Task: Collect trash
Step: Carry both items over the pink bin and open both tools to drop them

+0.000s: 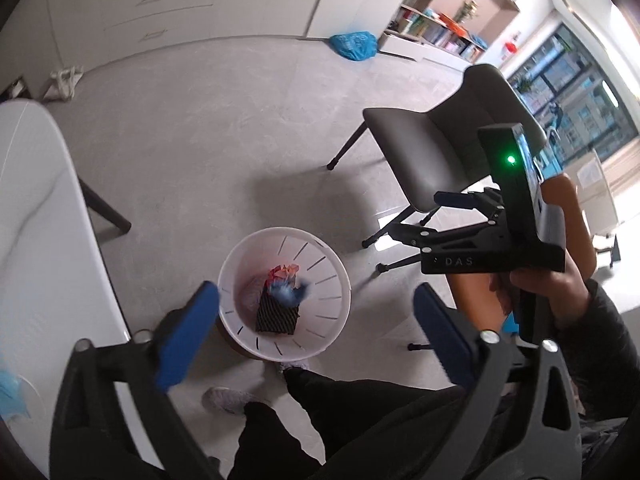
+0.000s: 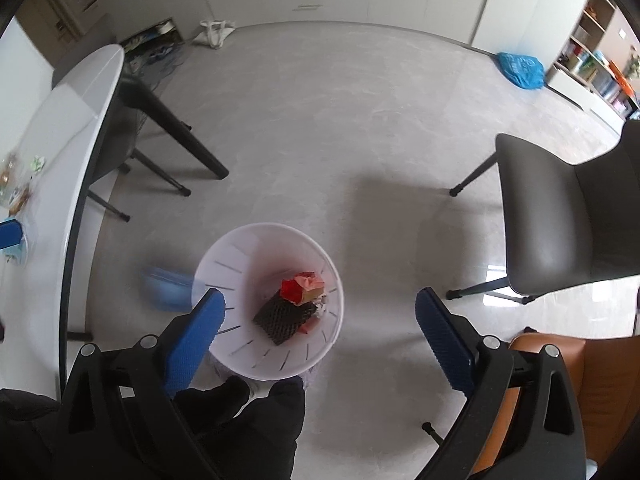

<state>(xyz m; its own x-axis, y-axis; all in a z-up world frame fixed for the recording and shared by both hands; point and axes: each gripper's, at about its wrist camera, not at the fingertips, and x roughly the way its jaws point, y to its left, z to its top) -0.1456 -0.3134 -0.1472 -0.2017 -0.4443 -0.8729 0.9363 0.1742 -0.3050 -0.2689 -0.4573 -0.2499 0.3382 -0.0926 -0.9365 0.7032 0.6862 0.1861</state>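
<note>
Crumpled trash (image 2: 298, 306) fills a round slotted white bin (image 2: 224, 256); both grippers' ribbed blue fingers (image 2: 198, 330) spread, empty.

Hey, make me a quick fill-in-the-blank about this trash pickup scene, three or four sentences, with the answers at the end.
1. The white trash bin stands on the ___.
2. Both the left tool and the right tool have their jaws ___.
3. The dark patterned piece lies inside the ___.
4. The blue plastic bag on the floor lies near the ___.

Answers: floor; open; bin; shelves
</note>
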